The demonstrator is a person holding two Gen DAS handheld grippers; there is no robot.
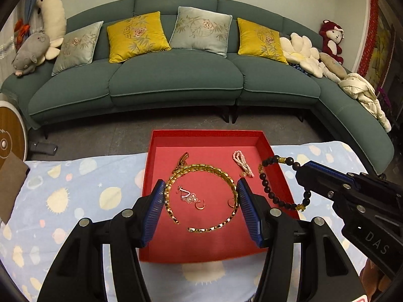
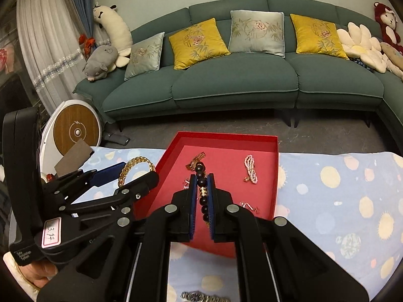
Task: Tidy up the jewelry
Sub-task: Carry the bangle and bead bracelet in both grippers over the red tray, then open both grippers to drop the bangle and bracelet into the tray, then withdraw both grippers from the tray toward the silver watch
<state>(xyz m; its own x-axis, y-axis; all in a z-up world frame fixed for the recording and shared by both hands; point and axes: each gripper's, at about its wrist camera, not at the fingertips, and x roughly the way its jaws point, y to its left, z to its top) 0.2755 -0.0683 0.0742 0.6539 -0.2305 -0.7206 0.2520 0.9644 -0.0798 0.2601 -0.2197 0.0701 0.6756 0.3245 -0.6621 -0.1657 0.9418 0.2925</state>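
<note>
Both bracelets were held above the red tray [image 1: 274, 158]. Left gripper [image 1: 200, 188]: jaws half-spread, clamping the gold chain bracelet [image 1: 201, 172] across its width. Right gripper [image 2: 202, 183]: jaws narrow on the dark bead bracelet [image 2: 201, 176], loop hanging toward the tray's right wall.

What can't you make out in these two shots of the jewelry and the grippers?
- Dark bead bracelet: in the right wrist view the right gripper hides most of the loop.
- Silver piece: cut off by the bottom edge of the right wrist view; its type is unclear.
- Small rings in the red tray: too small for detail in the left wrist view.
- Gold chain bracelet: the left gripper partly covers it in the right wrist view.
</note>
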